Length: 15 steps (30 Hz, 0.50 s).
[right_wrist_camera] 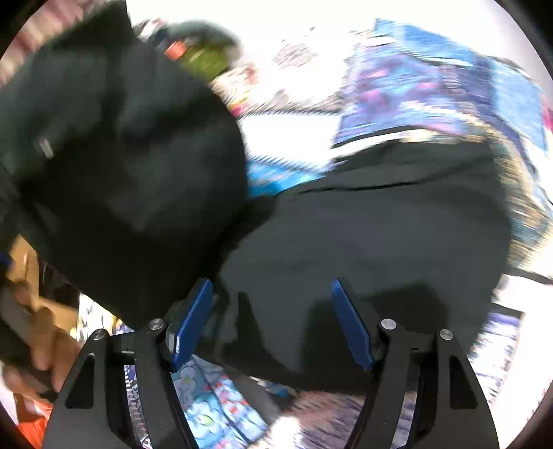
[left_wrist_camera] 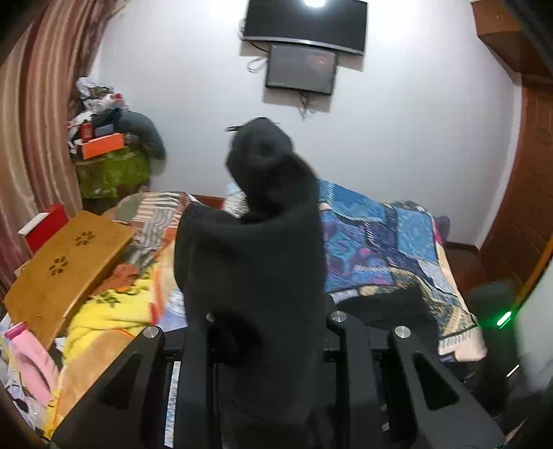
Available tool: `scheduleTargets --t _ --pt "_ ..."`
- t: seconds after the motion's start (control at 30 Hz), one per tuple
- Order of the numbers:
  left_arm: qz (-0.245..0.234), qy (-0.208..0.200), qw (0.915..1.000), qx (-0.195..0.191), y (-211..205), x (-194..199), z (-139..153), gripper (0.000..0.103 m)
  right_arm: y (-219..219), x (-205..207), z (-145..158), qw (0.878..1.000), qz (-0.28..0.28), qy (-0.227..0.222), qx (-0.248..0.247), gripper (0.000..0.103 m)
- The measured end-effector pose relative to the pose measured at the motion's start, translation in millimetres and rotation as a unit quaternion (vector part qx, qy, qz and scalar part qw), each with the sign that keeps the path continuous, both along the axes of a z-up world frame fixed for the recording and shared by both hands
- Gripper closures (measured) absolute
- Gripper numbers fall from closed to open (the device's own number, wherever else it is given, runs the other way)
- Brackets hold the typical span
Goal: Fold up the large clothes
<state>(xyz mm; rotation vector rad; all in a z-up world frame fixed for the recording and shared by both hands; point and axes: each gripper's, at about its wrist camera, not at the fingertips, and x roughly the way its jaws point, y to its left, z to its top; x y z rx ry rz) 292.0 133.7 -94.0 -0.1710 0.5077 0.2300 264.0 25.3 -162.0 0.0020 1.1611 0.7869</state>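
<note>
A bed [left_wrist_camera: 397,262] under a patchwork quilt [left_wrist_camera: 373,238] fills the room. One large black fleece garment [left_wrist_camera: 255,241] hangs up at twelve o'clock, gripped in the closed left tongs [left_wrist_camera: 266,321]. The right tongs [right_wrist_camera: 273,321] gape wide, holding nothing, over black cloth on the bed. At ten o'clock lies one wooden lap tray [left_wrist_camera: 65,266].

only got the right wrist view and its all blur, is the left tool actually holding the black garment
Observer: Yes. In the left wrist view the left tool is shut on the black garment, which rises in front of the camera.
Operator: whats on the bed to its left
Observer: A wooden lap tray lies tilted on the yellow blanket.
Operator: anything on the far wall
Observer: Two dark screens, the larger screen mounted above the smaller screen.
</note>
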Motion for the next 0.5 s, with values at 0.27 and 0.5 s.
scheduleTargets --t 0.27,0.5 --pt "-0.102 0.075 0.9919 0.002 -82 25 -35 0.075 -108 1 28 0.991 -0.105 -0.075 -0.046 0.035" --pt "-0.172 0.172 0.9699 0.013 -128 33 -82 0.052 -149 -17 30 0.985 -0.128 -0.096 -0.067 0.035"
